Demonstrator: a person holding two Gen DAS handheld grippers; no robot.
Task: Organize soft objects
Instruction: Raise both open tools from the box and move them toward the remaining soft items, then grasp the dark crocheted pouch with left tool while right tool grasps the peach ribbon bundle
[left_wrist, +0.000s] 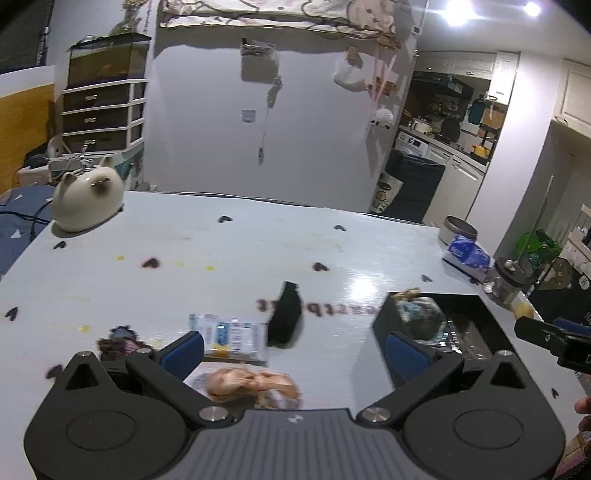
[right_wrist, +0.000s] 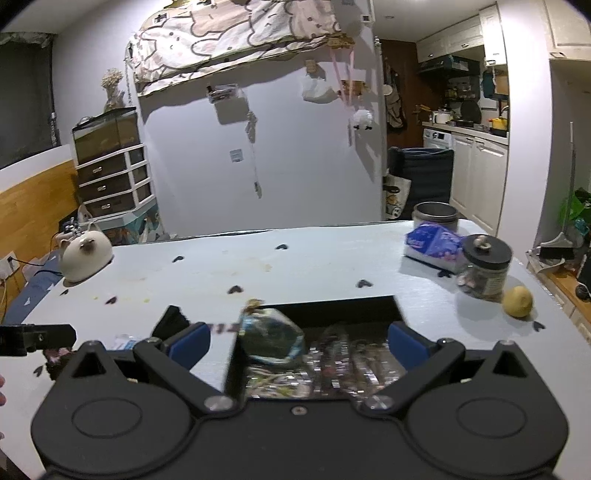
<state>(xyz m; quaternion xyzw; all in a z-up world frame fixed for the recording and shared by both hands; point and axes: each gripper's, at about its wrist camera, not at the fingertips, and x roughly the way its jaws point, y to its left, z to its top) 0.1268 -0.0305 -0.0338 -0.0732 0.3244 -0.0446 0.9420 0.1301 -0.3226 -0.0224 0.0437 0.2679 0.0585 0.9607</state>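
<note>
Kitchen-side room, dim; white bench (left_wrist: 221, 258) printed with small dark hearts. Left claw (left_wrist: 295, 349) hung over the bench with its blue pads wide apart, nothing between them. Just below and ahead of it lay a tan plush (left_wrist: 251, 384), a white packet (left_wrist: 229, 332) and a dark cloth (left_wrist: 286, 321); a small patterned piece (left_wrist: 122, 341) sat left of the pads. Right claw (right_wrist: 298, 343) was likewise spread and empty, poised over the black bin (right_wrist: 332, 306), which already held a clear bag (right_wrist: 271, 338) at its left edge and shiny wrappers. Judgement: next pick is probably the plush. Drop the left claw straight down, centre the pads across its narrow waist, close gently, lift clear of the packet, carry right to the bin.
</note>
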